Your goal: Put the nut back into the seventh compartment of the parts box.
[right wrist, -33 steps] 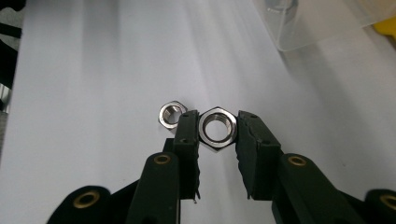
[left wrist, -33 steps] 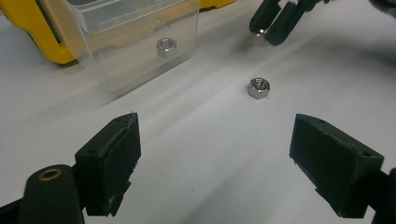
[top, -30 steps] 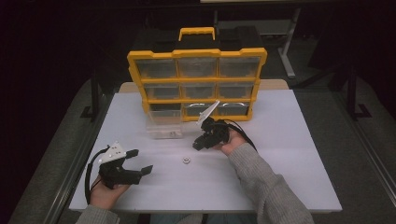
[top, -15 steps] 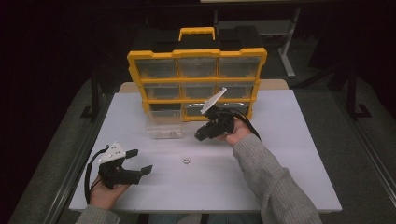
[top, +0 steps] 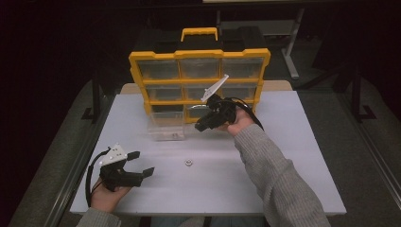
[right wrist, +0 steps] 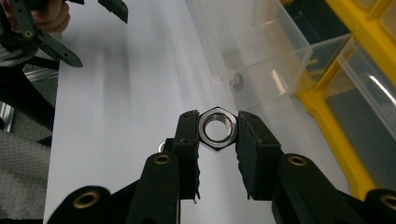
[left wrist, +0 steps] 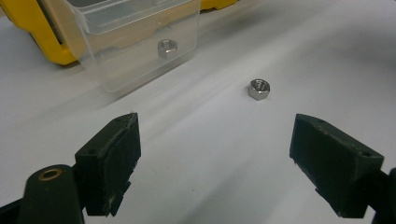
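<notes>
A steel hex nut [right wrist: 216, 127] is pinched flat-to-flat between the right gripper's [right wrist: 216, 130] two black fingers [right wrist: 187, 135], hole facing the camera, held up off the white bench [top: 283, 156]. From above, the right gripper [top: 204, 124] sits in the person's right hand [top: 239, 124], up near the front of the yellow organiser [top: 198, 56], close by the clear plastic drawer [top: 166, 126] that stands out on the bench just in front of the cabinet's lower-left corner. Inside that drawer lies a small nut [left wrist: 166, 47], seen through the clear wall. A second loose nut [top: 188, 163] rests on the open bench, between the two hands and well apart from the drawer; the left gripper view picks it up too [left wrist: 259, 88], beyond the finger on the right of that view. Down at the near-left edge, the left gripper [top: 142, 164] is held low in the left hand [top: 106, 194], fingers [left wrist: 114, 154] spread wide with nothing between them, aimed toward the loose nut and the drawer [left wrist: 135, 42]. A grey knitted sleeve [top: 279, 184] covers the right forearm.
</notes>
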{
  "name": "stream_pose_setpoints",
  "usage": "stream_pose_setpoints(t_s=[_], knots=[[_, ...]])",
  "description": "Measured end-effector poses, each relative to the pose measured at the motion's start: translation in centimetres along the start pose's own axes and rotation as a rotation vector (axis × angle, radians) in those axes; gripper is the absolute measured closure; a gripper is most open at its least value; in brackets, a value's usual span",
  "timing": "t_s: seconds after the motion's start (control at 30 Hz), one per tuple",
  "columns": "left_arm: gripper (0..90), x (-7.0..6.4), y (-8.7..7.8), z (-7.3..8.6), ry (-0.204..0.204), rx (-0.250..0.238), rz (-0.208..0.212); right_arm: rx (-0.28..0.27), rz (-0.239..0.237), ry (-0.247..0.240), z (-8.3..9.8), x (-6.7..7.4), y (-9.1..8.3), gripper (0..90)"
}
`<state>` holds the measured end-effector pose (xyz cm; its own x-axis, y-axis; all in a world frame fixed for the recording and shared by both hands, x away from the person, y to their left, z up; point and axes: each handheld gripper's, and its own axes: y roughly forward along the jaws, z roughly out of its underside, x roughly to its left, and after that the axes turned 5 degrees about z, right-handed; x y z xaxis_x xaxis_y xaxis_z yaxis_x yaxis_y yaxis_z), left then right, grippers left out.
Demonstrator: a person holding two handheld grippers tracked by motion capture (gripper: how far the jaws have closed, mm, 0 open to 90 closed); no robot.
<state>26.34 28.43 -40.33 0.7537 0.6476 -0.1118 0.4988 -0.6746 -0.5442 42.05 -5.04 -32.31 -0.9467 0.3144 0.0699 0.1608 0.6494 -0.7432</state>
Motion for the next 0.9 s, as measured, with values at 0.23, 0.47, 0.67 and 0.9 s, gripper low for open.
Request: stream_pose_setpoints(t_s=[0.23, 0.47, 0.67, 0.9], knots=[[16.5, 0.0, 0.0, 0.0, 0.005, 0.0, 0.0, -0.006, 0.005, -0.01, -1.7, -0.3, 0.1, 69.0], [16.5, -0.1, 0.1, 0.0, 0.001, -0.008, 0.003, -0.02, 0.015, -0.034, -3.6, -0.4, 0.3, 69.0], [16.5, -0.1, 0.0, 0.0, -0.013, -0.017, 0.002, -0.012, 0.013, -0.045, -5.0, -0.5, 0.9, 69.0], [16.5, -0.1, 0.0, -0.1, -0.012, -0.016, 0.002, 0.005, 0.013, -0.049, -6.6, -0.5, 1.8, 69.0]])
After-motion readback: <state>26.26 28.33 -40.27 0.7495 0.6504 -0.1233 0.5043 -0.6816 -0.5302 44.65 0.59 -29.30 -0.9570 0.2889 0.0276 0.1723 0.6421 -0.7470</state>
